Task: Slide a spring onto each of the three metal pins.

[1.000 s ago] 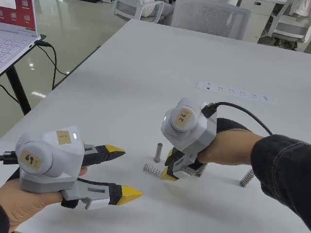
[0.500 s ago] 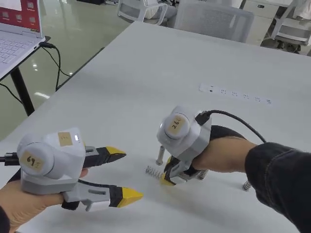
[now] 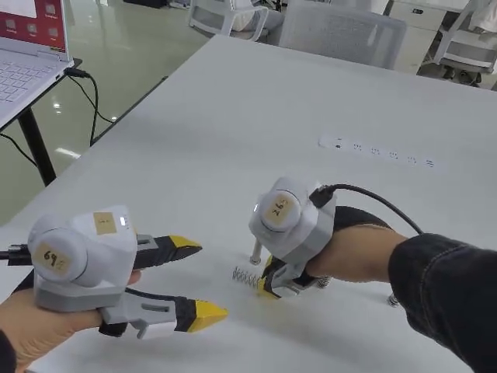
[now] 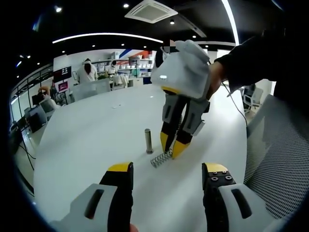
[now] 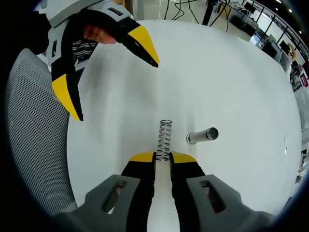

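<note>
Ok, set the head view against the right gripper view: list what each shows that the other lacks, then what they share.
Head view adds: a laptop, a power strip, chairs, a black cable and the person's sleeve. Right gripper view adds: a look straight along the right gripper, its yellow tips closed on the near end of the spring. Shared: the white table, the spring, the upright pin beside it, and the open left gripper.

Bright, even ceiling light — soft shadows, sharp focus, fisheye bending at edges.
</note>
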{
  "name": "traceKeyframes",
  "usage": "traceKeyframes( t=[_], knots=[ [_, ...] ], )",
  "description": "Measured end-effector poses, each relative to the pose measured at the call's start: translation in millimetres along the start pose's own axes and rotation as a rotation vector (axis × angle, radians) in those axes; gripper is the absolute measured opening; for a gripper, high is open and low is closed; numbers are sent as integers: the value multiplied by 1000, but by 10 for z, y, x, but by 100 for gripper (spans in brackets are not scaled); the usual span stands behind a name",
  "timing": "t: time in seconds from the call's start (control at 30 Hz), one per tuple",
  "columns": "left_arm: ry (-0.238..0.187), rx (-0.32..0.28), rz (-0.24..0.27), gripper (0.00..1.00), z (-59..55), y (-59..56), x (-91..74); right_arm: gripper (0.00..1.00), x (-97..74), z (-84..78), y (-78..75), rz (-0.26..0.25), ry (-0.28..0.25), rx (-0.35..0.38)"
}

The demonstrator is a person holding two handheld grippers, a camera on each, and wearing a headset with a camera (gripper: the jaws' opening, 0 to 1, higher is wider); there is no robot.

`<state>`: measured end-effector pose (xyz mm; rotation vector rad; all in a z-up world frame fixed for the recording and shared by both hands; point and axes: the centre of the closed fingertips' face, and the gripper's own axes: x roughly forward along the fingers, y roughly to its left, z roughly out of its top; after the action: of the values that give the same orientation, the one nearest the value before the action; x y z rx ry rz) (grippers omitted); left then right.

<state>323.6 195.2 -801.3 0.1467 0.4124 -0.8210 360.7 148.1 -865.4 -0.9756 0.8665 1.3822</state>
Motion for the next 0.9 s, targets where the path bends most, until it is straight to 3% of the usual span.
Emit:
traceKeyframes(
  t=[0.27, 0.9],
  knots=[
    [5, -1, -3, 55, -12, -20, 15, 13, -100, 15, 80, 15, -5, -24],
    [9, 56, -69, 51, 92, -222, 128, 13, -553, 54, 292, 30, -30, -104]
  ],
)
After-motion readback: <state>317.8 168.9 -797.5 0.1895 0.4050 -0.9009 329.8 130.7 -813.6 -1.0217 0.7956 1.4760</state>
